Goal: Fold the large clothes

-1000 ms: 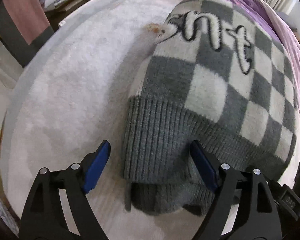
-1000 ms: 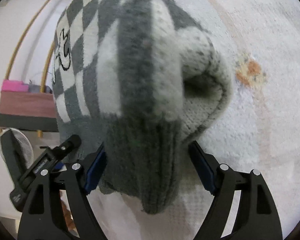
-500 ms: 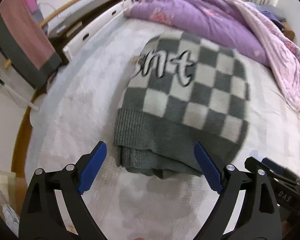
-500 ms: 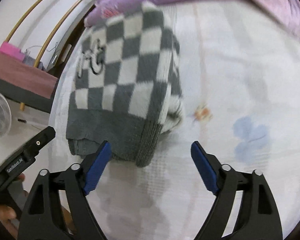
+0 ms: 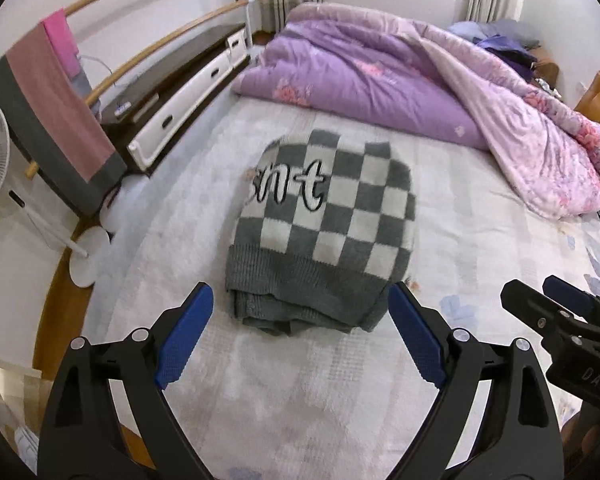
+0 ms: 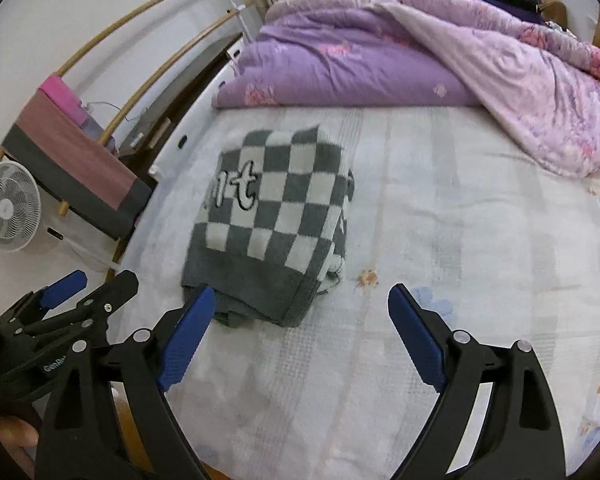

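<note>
The grey-and-white checked knit sweater (image 5: 324, 224) lies folded into a compact block on the pale fleecy bed cover (image 5: 480, 216), its ribbed grey hem nearest the cameras and black-outlined lettering showing on top. It sits toward the bed's left side, well short of the heaped purple floral quilt (image 5: 380, 80) behind it.

The left gripper (image 5: 300, 336) hangs above the near edge of the bed with its blue pads spread wide and nothing between them. The right gripper (image 6: 298, 336) is likewise empty, its jaws opening a little further.

The fold looks essentially done, so the risks are small ones. The lower layers bulge out under the hem at the near edge, and at the right corner a bit of fabric pokes out; thick, springy knit like this may slowly relax and let the stack slump or splay. If either gripper goes back in to tidy it, a pad could catch the hem and drag the top layer askew. The sweater also lies fairly near the bed's left edge, so a sideways nudge might push it toward the floor.
</note>
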Action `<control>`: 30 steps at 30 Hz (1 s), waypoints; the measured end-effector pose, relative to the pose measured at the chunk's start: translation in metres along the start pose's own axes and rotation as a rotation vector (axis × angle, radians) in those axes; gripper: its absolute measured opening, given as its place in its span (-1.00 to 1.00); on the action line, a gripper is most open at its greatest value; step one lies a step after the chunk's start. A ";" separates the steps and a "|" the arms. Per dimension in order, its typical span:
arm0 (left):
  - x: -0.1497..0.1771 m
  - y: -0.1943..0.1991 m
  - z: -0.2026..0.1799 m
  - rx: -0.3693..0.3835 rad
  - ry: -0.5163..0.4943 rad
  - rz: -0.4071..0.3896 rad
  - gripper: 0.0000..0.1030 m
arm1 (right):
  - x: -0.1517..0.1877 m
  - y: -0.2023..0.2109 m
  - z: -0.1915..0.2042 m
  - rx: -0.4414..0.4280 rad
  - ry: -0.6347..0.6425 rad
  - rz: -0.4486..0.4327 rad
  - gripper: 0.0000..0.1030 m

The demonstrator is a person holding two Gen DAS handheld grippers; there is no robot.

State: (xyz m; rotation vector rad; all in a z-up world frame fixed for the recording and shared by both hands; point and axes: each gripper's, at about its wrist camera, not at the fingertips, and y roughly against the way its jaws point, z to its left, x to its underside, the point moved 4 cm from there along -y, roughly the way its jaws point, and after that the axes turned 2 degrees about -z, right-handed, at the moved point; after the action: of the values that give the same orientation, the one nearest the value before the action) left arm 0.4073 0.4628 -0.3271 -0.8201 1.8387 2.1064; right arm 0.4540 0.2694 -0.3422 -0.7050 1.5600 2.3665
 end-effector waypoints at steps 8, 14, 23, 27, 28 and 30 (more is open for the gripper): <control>-0.011 0.072 -0.019 0.013 -0.032 -0.096 0.74 | -0.003 0.079 0.012 0.019 0.036 -0.096 0.82; -0.008 0.127 -0.042 0.017 -0.050 -0.165 0.74 | -0.001 0.140 0.016 0.006 0.077 -0.173 0.83; 0.018 0.232 -0.086 -0.028 -0.019 -0.295 0.75 | 0.022 0.249 0.002 -0.039 0.174 -0.284 0.85; 0.039 0.281 -0.108 -0.057 0.020 -0.330 0.75 | 0.037 0.294 -0.010 -0.062 0.198 -0.304 0.85; 0.044 0.292 -0.112 -0.058 0.026 -0.343 0.75 | 0.041 0.305 -0.013 -0.066 0.200 -0.309 0.85; 0.053 0.313 -0.123 -0.052 0.025 -0.359 0.75 | 0.050 0.331 -0.020 -0.057 0.205 -0.331 0.85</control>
State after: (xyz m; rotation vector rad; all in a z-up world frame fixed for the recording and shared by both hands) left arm 0.2347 0.2754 -0.1011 -1.0999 1.5149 1.9279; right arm 0.2730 0.1107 -0.1082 -1.1522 1.3278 2.1541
